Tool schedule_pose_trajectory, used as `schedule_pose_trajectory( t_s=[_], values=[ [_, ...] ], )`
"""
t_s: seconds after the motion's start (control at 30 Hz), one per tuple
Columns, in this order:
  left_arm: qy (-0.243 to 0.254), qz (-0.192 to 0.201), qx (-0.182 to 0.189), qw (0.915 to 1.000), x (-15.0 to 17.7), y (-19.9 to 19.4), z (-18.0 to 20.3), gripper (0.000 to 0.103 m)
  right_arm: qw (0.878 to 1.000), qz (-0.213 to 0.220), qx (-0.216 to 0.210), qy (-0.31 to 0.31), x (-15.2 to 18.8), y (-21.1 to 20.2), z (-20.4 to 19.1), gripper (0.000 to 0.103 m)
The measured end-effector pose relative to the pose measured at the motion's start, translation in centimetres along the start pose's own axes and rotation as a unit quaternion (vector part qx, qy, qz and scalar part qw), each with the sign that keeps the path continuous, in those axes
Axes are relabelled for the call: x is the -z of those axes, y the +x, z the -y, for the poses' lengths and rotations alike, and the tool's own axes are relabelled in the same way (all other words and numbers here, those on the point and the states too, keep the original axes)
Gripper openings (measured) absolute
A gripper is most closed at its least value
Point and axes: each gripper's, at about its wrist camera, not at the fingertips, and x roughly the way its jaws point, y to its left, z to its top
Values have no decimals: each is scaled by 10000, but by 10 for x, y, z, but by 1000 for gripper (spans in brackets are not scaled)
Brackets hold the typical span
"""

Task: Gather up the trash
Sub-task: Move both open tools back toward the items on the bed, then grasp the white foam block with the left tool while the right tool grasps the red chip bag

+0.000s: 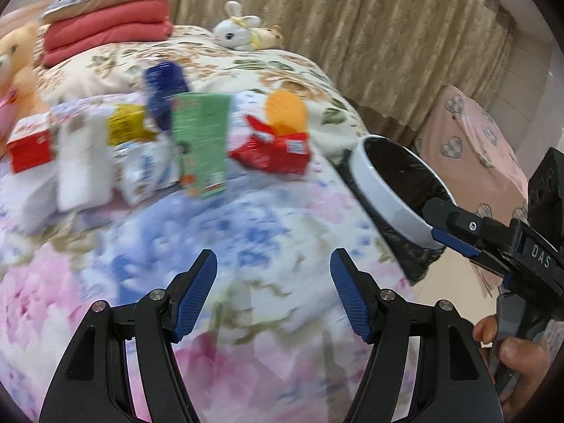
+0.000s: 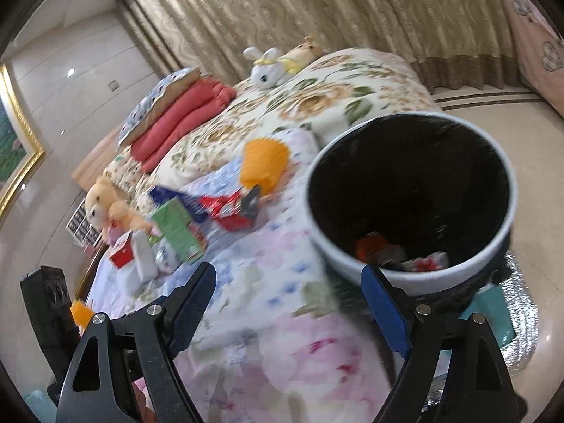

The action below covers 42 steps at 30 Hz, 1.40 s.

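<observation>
Trash lies in a heap on the flowered bedspread: a green carton point(image 1: 200, 142) point(image 2: 178, 228), a red wrapper point(image 1: 273, 149) point(image 2: 229, 211), an orange cup point(image 1: 286, 112) point(image 2: 264, 164), a blue packet point(image 1: 165, 88), a yellow pack point(image 1: 126, 123), a red and white box point(image 1: 30, 144) point(image 2: 121, 253) and white packs point(image 1: 83, 165). A white bin point(image 1: 384, 190) point(image 2: 356, 261) with a black liner stands at the bed's edge, with red scraps point(image 2: 370, 248) inside. My left gripper point(image 1: 274, 264) hangs open over the spread, nothing between its fingers. My right gripper point(image 2: 289, 278) point(image 1: 437, 222) is open and empty at the bin's near rim.
Folded red blankets point(image 1: 105, 31) under a pillow, a white plush rabbit point(image 1: 236, 31) and a yellow plush bear point(image 1: 16, 67) sit further up the bed. Curtains point(image 1: 352, 35) hang behind. A pink heart-patterned cover point(image 1: 469, 141) is past the bin. A hand point(image 1: 514, 352) holds the right gripper.
</observation>
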Motion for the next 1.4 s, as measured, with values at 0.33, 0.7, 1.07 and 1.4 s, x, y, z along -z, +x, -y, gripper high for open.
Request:
schedule_pose_trajectory(
  t_s=[0.33,0.7,1.07,1.4],
  values=[
    [-490,81,-382,9980,10,-21,-59,68,9989,-269,-206,-318,17,30,-40,88],
    [-733,135,-688,9948,5,-26,-97,68,9978,-333,-101,-559,16,57,-63,88],
    [-871,156,-867,9923,-29,-7,-125,69,9978,-185,107,-634,-8,89,-68,88],
    [-876,166,-1037,9906,-41,14,-137,63,9952,-261,445,-828,-24,123,-73,70]
  ],
)
